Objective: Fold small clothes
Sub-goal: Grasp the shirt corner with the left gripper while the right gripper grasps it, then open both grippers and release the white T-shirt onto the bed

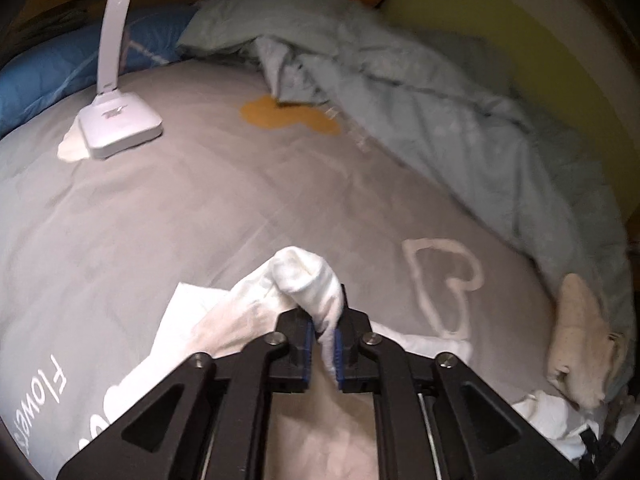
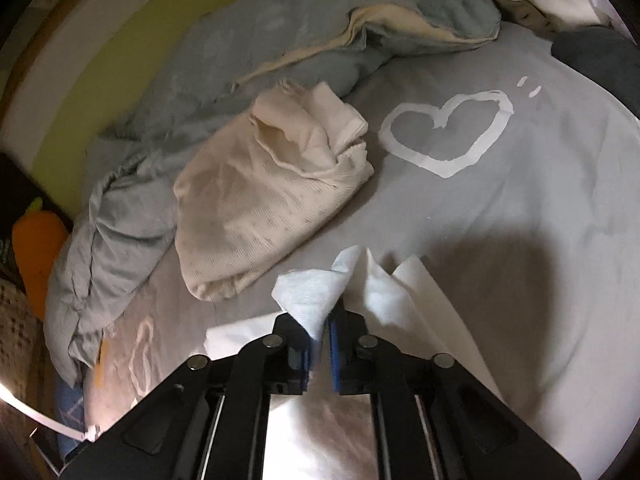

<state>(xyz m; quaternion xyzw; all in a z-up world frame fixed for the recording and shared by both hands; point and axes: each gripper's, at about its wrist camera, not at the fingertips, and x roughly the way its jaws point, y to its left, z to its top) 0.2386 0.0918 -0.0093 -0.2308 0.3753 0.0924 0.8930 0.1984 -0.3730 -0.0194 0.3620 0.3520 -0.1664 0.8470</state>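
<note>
A white garment (image 1: 248,312) lies on the grey bed sheet (image 1: 200,200). My left gripper (image 1: 323,346) is shut on a bunched fold of it, lifted a little off the sheet. In the right wrist view my right gripper (image 2: 319,350) is shut on another edge of the same white garment (image 2: 316,296), which spreads out below and to the right. A cream knitted garment (image 2: 264,192) lies crumpled just beyond the right gripper; it also shows in the left wrist view (image 1: 584,336) at the far right.
A white desk lamp (image 1: 120,120) stands on the sheet at the back left. A rumpled pale blue duvet (image 1: 420,92) runs along the back and right side, against a yellow-green wall pad (image 1: 540,40). A dark cloth (image 2: 600,64) lies far right.
</note>
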